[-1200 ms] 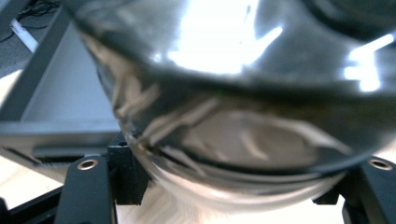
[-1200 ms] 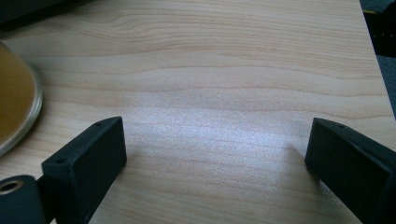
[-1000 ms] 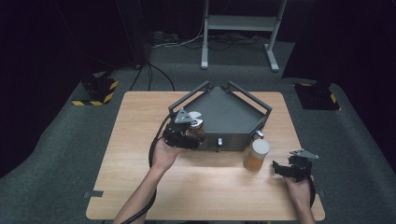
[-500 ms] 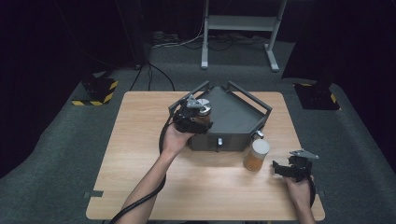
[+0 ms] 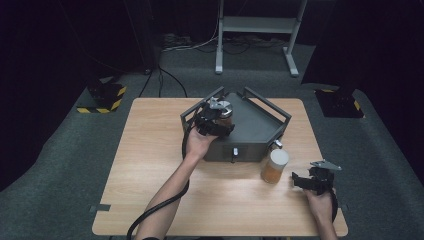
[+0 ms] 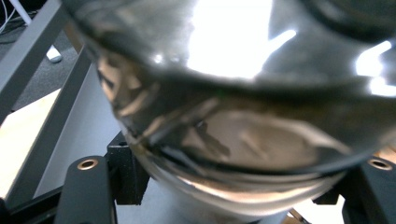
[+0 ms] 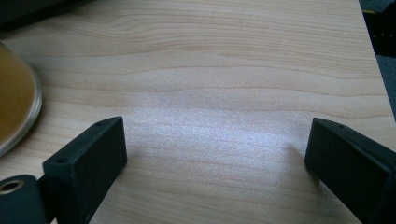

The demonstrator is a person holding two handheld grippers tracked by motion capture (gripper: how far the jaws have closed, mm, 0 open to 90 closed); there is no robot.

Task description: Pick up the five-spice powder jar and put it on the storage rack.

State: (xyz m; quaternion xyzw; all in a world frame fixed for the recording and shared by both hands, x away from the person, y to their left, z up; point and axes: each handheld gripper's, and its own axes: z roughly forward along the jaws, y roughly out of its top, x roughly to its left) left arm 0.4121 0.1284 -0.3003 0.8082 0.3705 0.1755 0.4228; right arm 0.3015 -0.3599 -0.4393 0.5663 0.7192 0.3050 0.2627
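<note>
The left gripper (image 5: 214,120) is over the dark grey five-sided tray (image 5: 260,125), at its near-left part, with a jar (image 6: 243,116) between its jaws. In the left gripper view the glass body crowds the lens, both jaws stand against its sides low in the picture, and the grey tray floor lies below and behind; the gripper is judged closed on the jar, which appears upright with its long axis vertical. Whether the jar's base rests on the tray floor or hangs just above it cannot be told. The high view supplies what the close view lacks: the gripper's place inside the railed tray, and the person's left forearm reaching in across the bench (image 5: 150,165). The right gripper (image 5: 312,179) rests low at the near-right of the bench, jaws spread wide with nothing between them; its own view confirms bare wood grain between the two jaws. A second jar with a pale lid and amber contents (image 5: 274,166) stands upright on the bench just in front of the tray, to the left of the right gripper and near it; its edge shows at the left margin of the right gripper view. Judgement: the right hand is the nearer to that jar, and any approach would run leftward.
</note>
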